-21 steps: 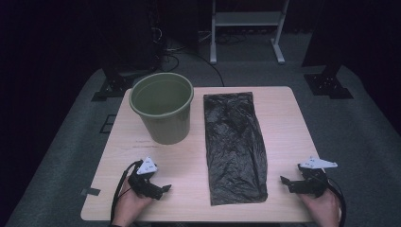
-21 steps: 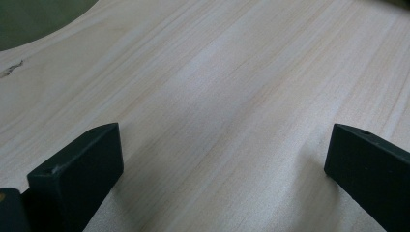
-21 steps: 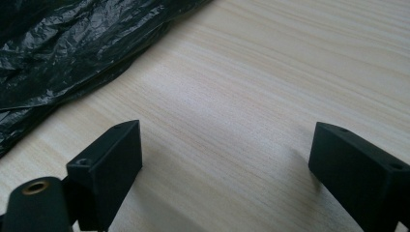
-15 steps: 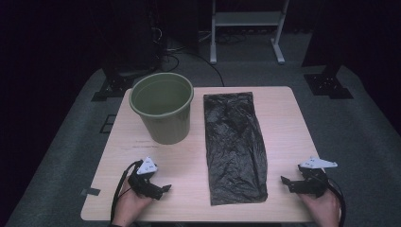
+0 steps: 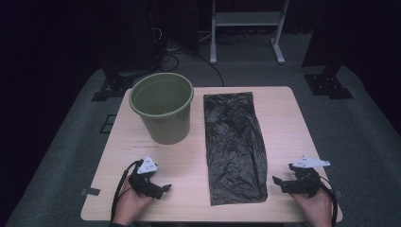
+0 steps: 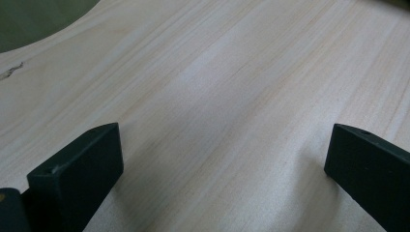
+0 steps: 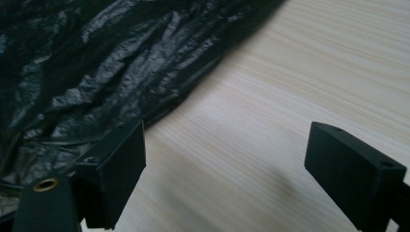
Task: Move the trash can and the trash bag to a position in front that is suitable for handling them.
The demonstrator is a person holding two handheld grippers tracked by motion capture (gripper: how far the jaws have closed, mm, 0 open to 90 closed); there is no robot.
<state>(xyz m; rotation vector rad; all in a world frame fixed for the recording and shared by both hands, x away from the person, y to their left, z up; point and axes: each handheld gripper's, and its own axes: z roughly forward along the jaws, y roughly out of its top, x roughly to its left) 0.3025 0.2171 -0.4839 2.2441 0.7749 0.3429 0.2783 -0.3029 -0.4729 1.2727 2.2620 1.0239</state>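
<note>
One black bag [image 5: 235, 147], one green bucket [image 5: 162, 112], two open claws.

A light wooden table [image 5: 283, 123] carries a green bucket [image 5: 162, 113] and a black plastic bag [image 5: 234, 146].

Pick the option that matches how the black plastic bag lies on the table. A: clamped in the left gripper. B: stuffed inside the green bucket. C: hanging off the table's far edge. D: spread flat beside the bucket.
D: the black plastic bag lies flat on the table, right of the green bucket, apart from it.
</note>
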